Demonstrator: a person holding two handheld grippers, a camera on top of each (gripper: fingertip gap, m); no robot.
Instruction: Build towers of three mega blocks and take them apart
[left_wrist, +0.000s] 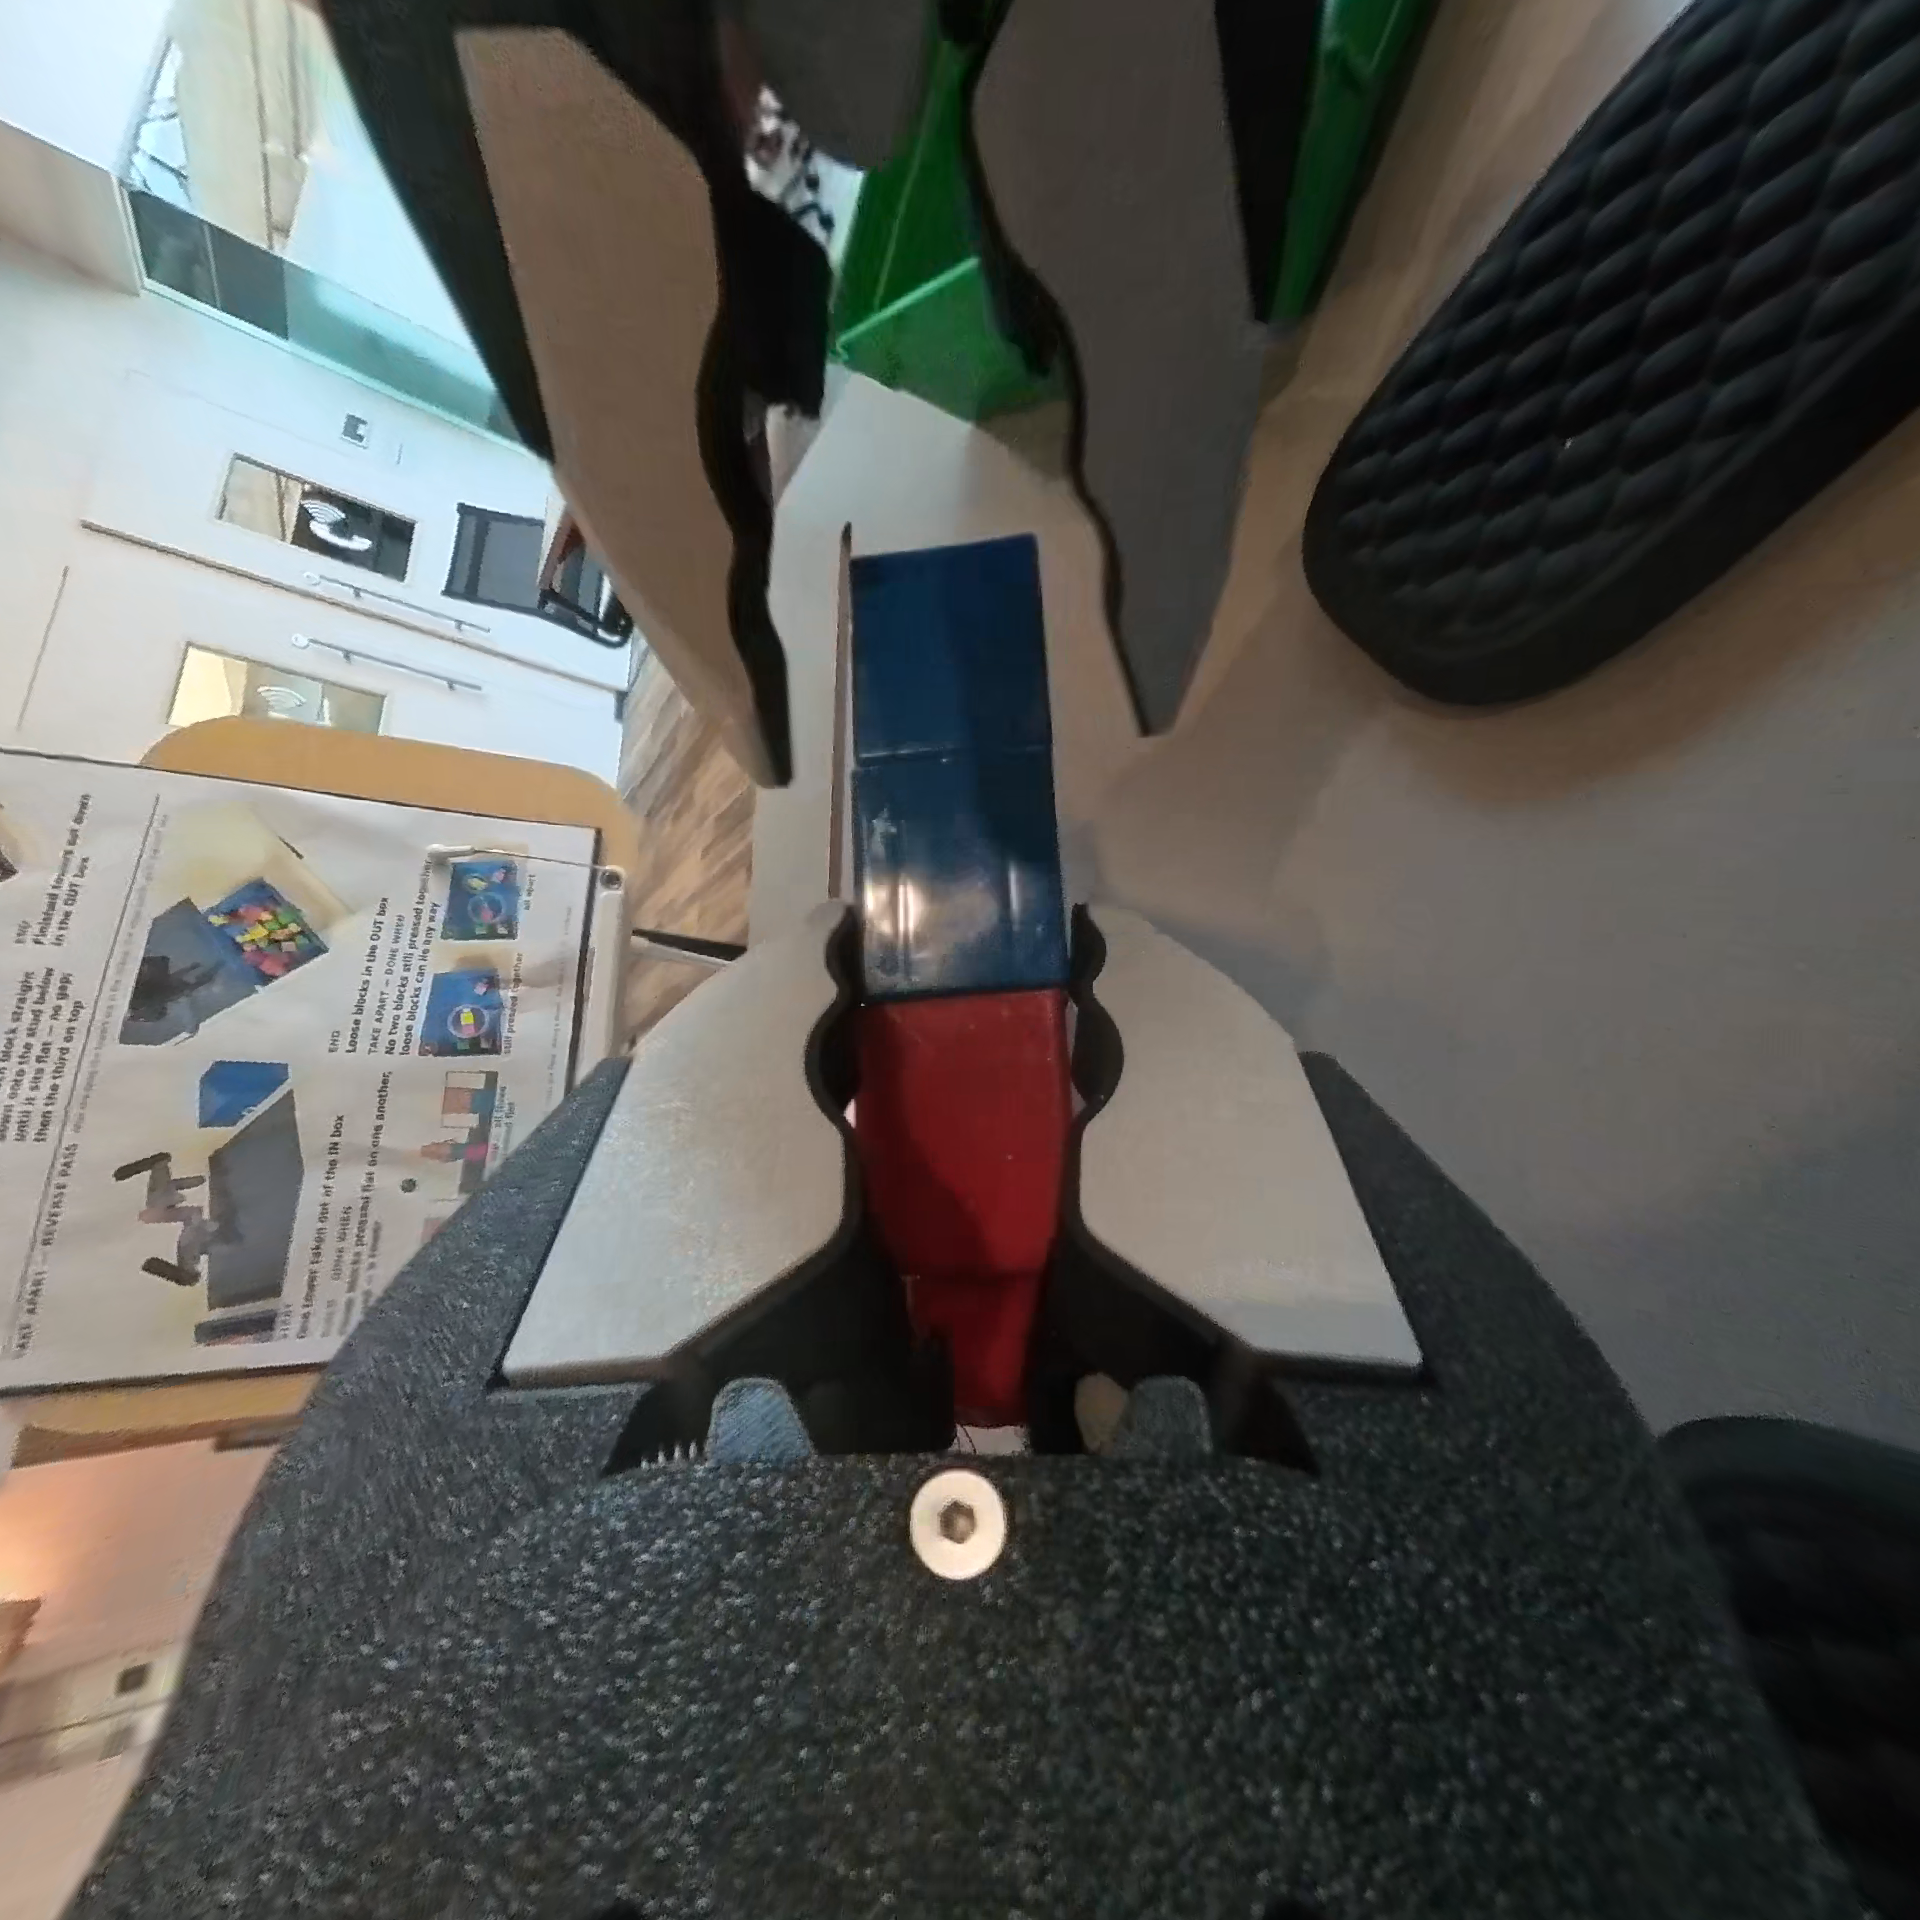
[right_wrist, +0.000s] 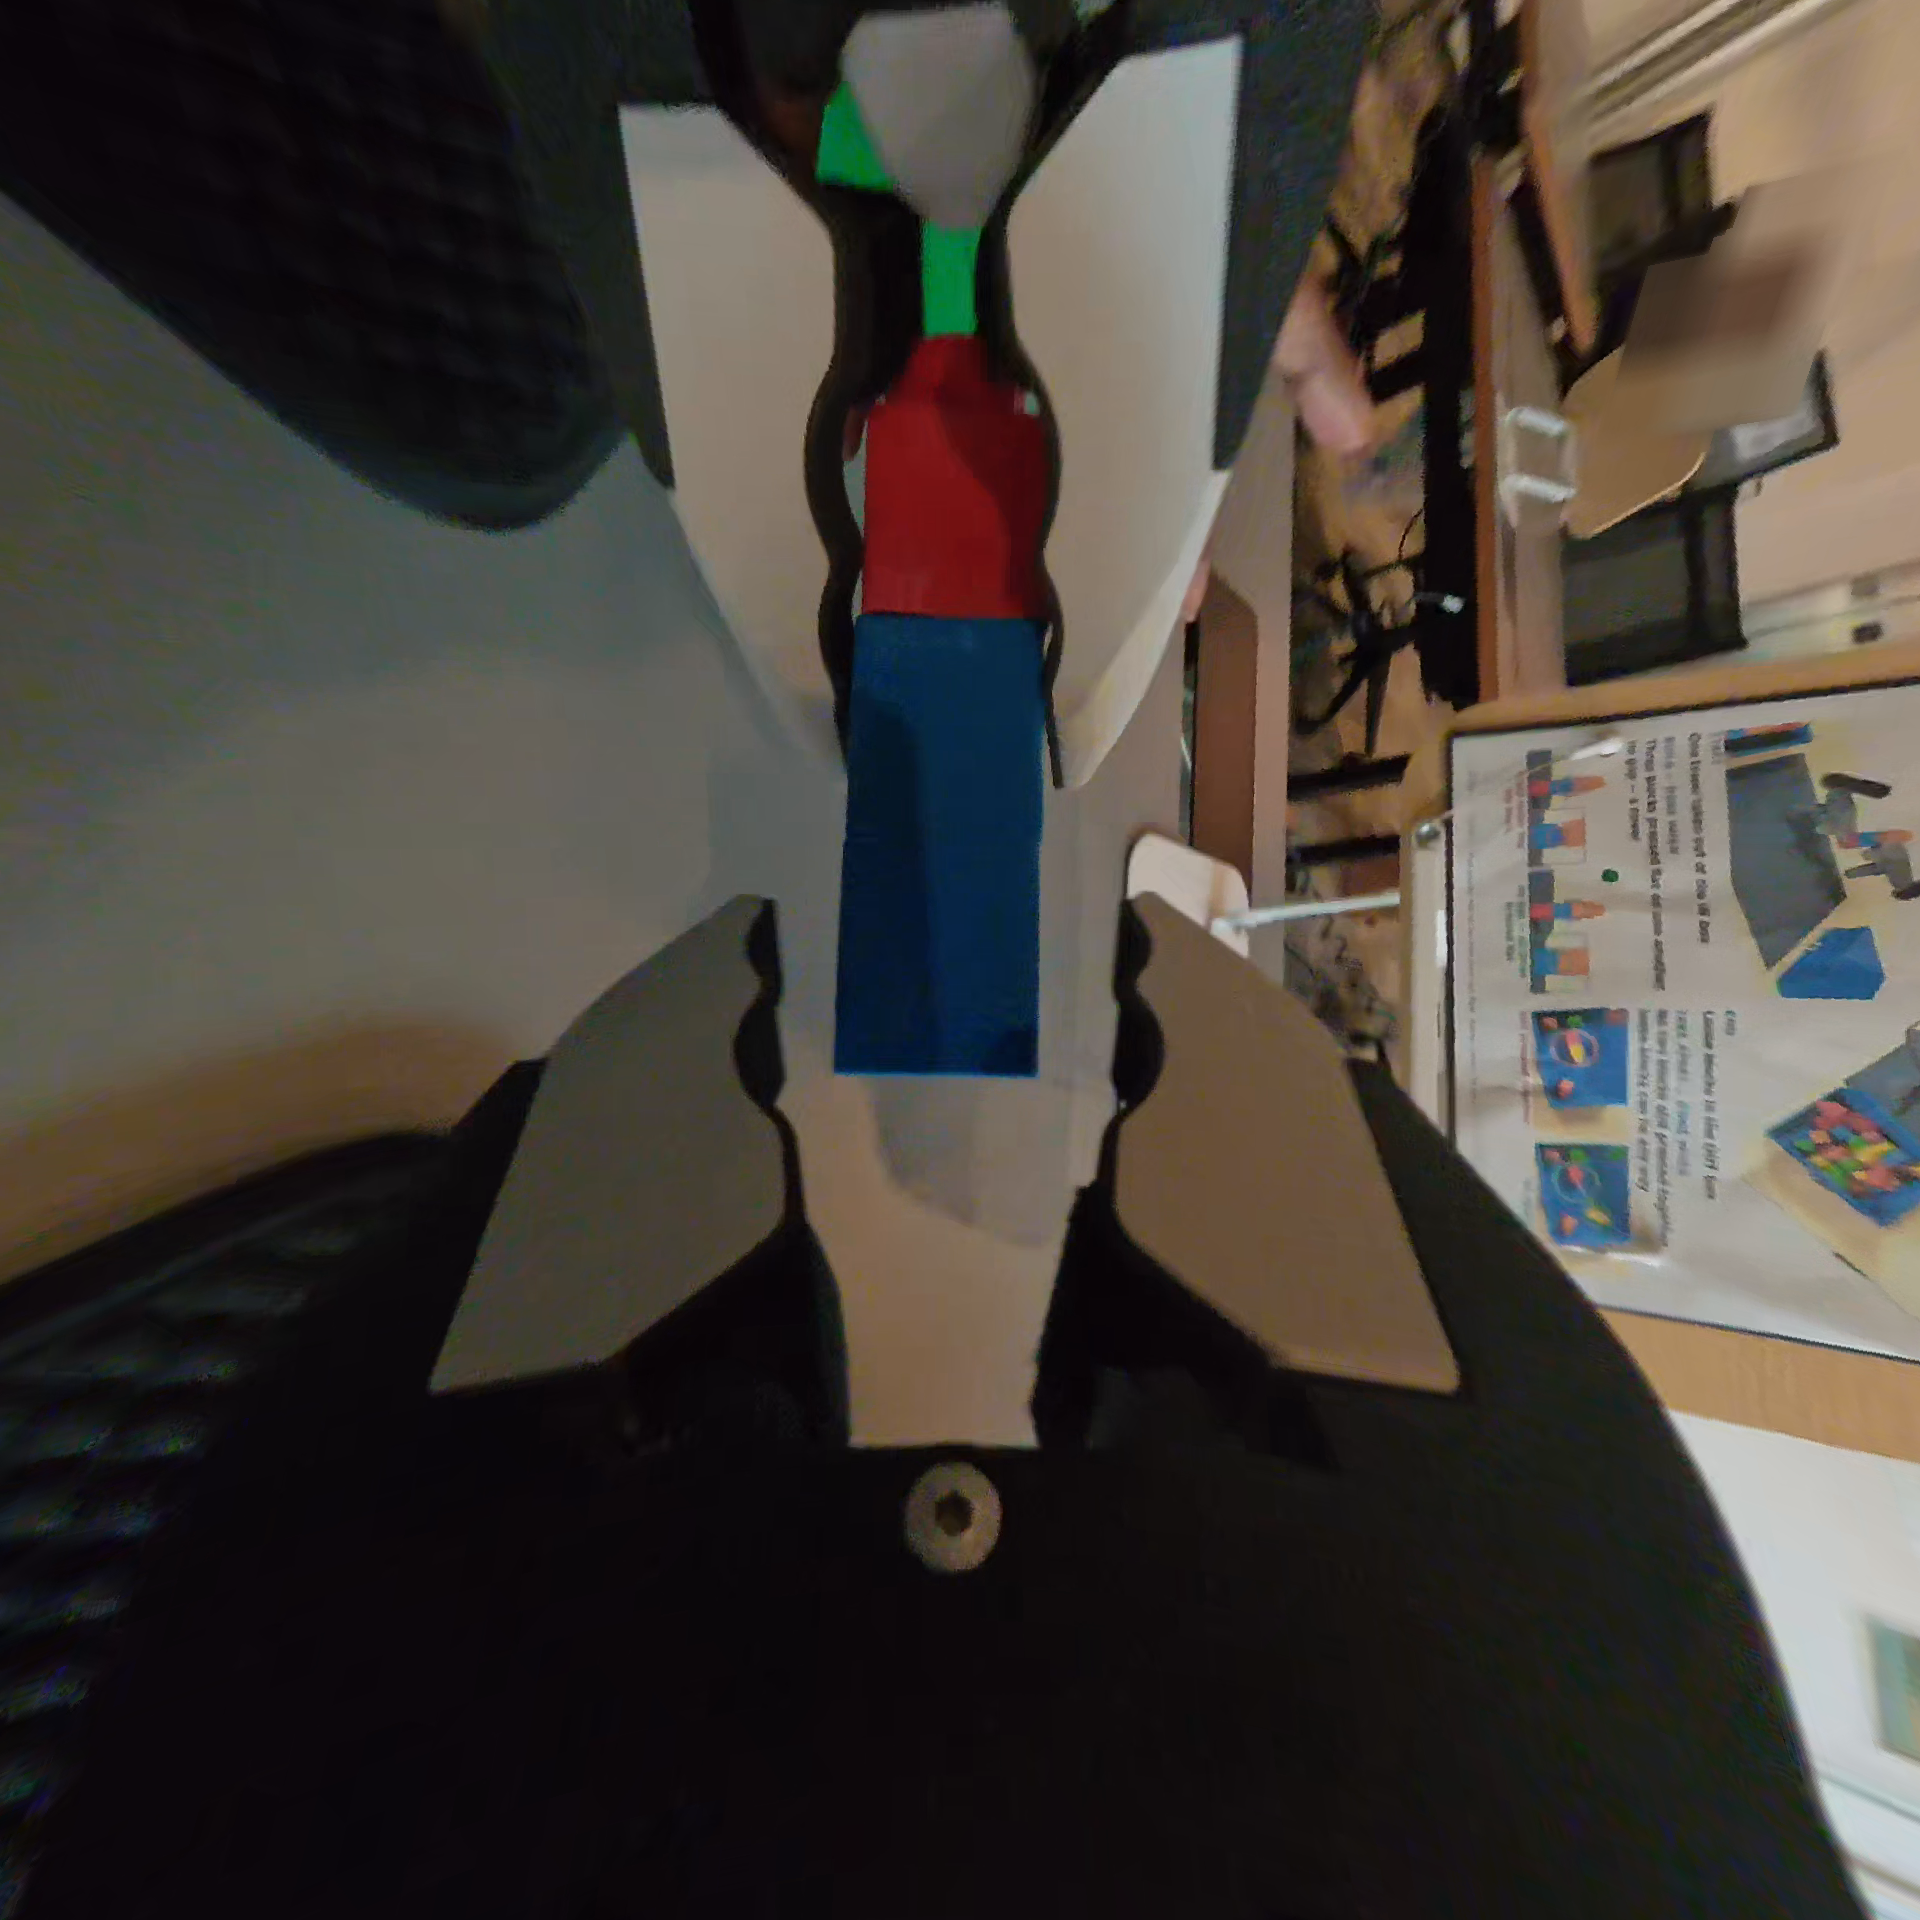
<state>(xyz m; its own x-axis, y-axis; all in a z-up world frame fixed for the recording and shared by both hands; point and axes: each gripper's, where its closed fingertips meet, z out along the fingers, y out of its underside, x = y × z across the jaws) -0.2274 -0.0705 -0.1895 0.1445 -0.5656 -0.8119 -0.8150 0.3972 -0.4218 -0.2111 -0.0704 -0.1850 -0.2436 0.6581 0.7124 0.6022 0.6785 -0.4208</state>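
A tower of a red block (left_wrist: 961, 1143) and two blue blocks (left_wrist: 951, 748) lies along my left gripper (left_wrist: 961, 935). The left gripper is shut on the red block, with the blue blocks sticking out ahead of it. My right gripper (right_wrist: 951, 914) faces it and is open. Its jaws stand either side of the free blue end (right_wrist: 940, 935) with gaps on both sides. The right gripper also shows in the left wrist view (left_wrist: 961, 748). The left gripper shows in the right wrist view (right_wrist: 948, 727), clamped on the red block (right_wrist: 951, 499).
A green bin (left_wrist: 914, 291) stands behind the right gripper. A black textured case (left_wrist: 1610, 416) lies on the pale table (left_wrist: 1558, 935). A printed instruction sheet (left_wrist: 260, 1039) stands at the table's side and also shows in the right wrist view (right_wrist: 1714, 1039). Less than 4 cm separates the two grippers' tips.
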